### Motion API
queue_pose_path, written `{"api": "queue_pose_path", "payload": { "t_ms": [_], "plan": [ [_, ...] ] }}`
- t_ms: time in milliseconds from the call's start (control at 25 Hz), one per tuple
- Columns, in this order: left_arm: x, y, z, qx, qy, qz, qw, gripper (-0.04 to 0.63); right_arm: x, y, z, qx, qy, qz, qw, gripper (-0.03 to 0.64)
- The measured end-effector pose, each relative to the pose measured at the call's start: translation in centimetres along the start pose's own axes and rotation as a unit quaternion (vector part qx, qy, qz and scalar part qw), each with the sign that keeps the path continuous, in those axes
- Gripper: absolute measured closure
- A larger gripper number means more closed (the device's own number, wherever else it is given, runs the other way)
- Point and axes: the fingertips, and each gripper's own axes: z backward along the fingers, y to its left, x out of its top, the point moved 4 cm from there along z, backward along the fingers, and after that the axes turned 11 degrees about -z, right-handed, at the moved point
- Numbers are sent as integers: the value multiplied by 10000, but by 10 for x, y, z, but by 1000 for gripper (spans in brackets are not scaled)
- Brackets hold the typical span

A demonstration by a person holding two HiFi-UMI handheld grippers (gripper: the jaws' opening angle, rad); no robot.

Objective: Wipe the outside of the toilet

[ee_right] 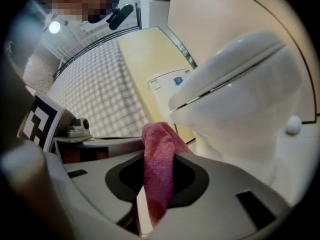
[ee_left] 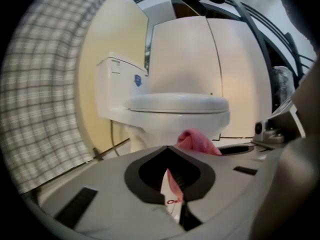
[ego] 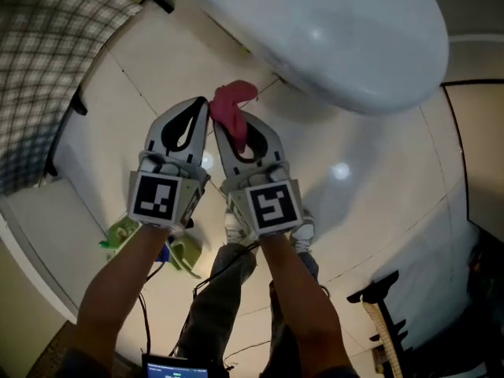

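A pale tiled floor [ego: 378, 203] spreads beneath both grippers. A checked surface [ego: 39, 69] rises to the left of the left gripper [ego: 203, 105]; whether it is wall or fabric cannot be told. The white toilet [ego: 346, 30] stands just ahead of the two grippers, its lid down. The rounded front of its bowl lies beyond and to the right of the right gripper [ego: 239, 132]. In the left gripper view the toilet [ee_left: 175, 109] faces the jaws squarely, and its cistern [ee_left: 117, 89] sits behind it toward the left. The right gripper view shows the bowl [ee_right: 240, 94] close on the right.

Behind the grippers, the person's legs in dark trousers [ego: 220, 305] and pale shoes [ego: 235, 228] stand on the floor. The grippers are held side by side, tips pointing at the toilet and nearly touching each other.

The left gripper has its jaws drawn together at the tips, and nothing shows clamped between them. The right gripper is closed on a pink cloth [ego: 234, 101]. The cloth runs down between its jaws and bunches out past the tips, near the bowl but not clearly touching it. From the left gripper view, the cloth [ee_left: 196, 141] pokes up just right of that gripper's tips.

Some small green things [ego: 122, 235] lie on the floor behind the left gripper.
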Motion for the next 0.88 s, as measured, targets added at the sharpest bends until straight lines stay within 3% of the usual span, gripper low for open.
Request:
{"api": "queue_pose_path", "payload": {
  "t_ms": [280,400,560,880],
  "plan": [
    [-16,102,82,799,67,841,9932,577,-18,112,-71,638,711,515,9941,531],
    [-19,126,94,837,-17,890,9925,575,-18,125,-94,658,643,758,9929,531],
    [-24,143,74,691,-69,1002,9925,575,-10,105,-131,416,405,1199,9911,531],
    [-74,166,-58,590,-365,1066,9919,575,-6,-4,-238,90,-43,1746,9846,531]
  ]
}}
